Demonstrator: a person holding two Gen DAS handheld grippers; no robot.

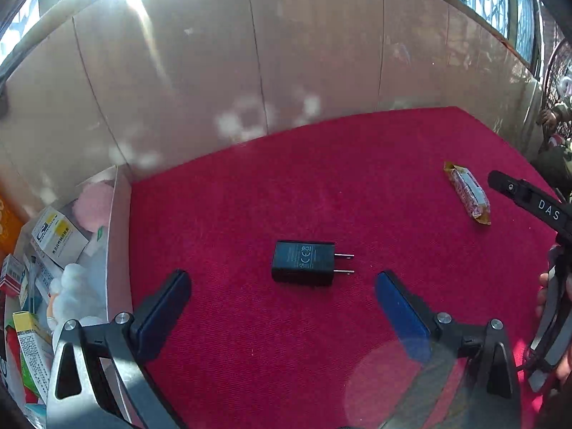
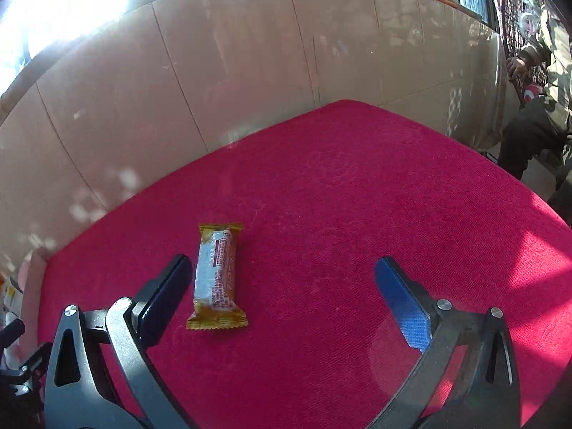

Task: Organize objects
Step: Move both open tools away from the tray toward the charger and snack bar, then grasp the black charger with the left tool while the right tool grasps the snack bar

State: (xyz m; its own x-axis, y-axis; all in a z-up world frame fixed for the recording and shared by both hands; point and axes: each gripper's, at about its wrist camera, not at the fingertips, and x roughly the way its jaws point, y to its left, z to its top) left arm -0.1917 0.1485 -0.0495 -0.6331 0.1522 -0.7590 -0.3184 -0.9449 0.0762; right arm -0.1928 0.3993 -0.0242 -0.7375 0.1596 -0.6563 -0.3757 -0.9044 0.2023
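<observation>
Red felt tabletop [image 1: 286,339] in hard sunlight, two loose items left, both of my tongs empty.

Left gripper [image 1: 282,296] gapes wide just short of the black charger [image 1: 303,262] lying flat mid-cloth: rigid, smooth, I judge it fairly light, so I'd pinch its long flat sides, clear of the prongs. Right gripper [image 2: 282,282] is equally wide, its left pad just beside the snack bar [image 2: 217,279]; that wrapper looks crinkly and slippery, so I'd grip across the middle. Box [image 1: 118,243] of sorted goods waits at the left.

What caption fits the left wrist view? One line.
Open left gripper faces a black charger on red cloth, box alongside.
</observation>
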